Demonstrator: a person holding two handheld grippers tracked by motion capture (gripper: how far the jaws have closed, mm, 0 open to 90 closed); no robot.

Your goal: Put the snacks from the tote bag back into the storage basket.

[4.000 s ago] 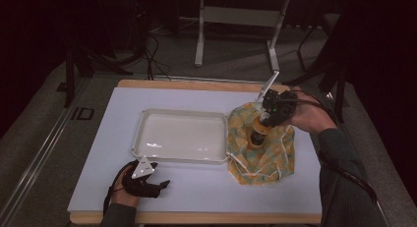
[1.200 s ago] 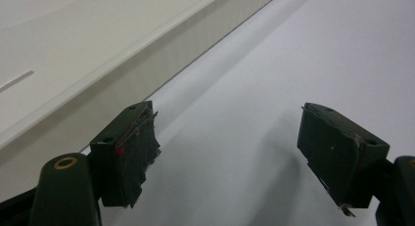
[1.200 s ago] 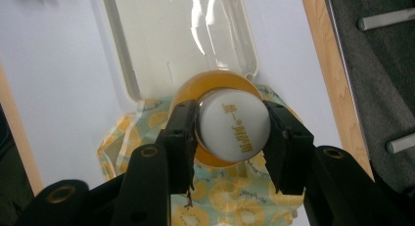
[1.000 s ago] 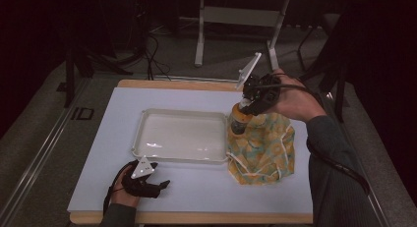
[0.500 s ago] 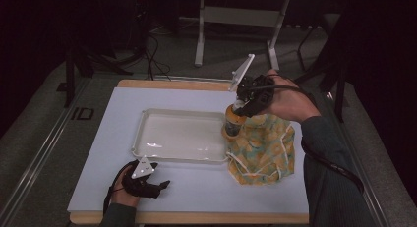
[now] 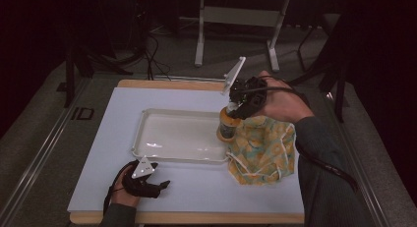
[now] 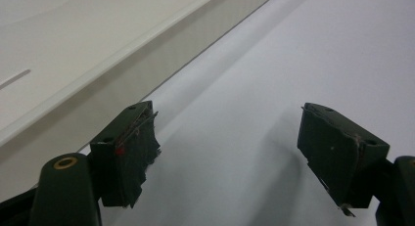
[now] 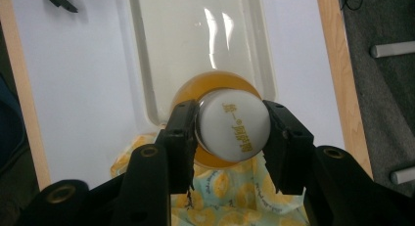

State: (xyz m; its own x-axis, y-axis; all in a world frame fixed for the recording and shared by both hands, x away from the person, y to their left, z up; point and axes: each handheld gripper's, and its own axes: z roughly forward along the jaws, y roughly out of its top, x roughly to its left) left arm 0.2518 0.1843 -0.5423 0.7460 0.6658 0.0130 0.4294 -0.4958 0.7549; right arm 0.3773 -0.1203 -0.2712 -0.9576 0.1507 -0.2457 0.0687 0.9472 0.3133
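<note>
Since the earlier frames, the right gripper has carried the jar leftward, off the yellow cloth bag and over the right rim of the white tray. Its jaws are clamped on the white cap, and the jar hangs upright below it, long axis vertical. I judge the tray floor lies directly underneath. The left gripper rests open on the table, well apart.

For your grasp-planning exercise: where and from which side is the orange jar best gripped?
Grip the orange jar at its white lid, coming from straight above. It stands upright, and the round lid is narrower than the body, so the right claw spans it with a jaw on each side.
</note>
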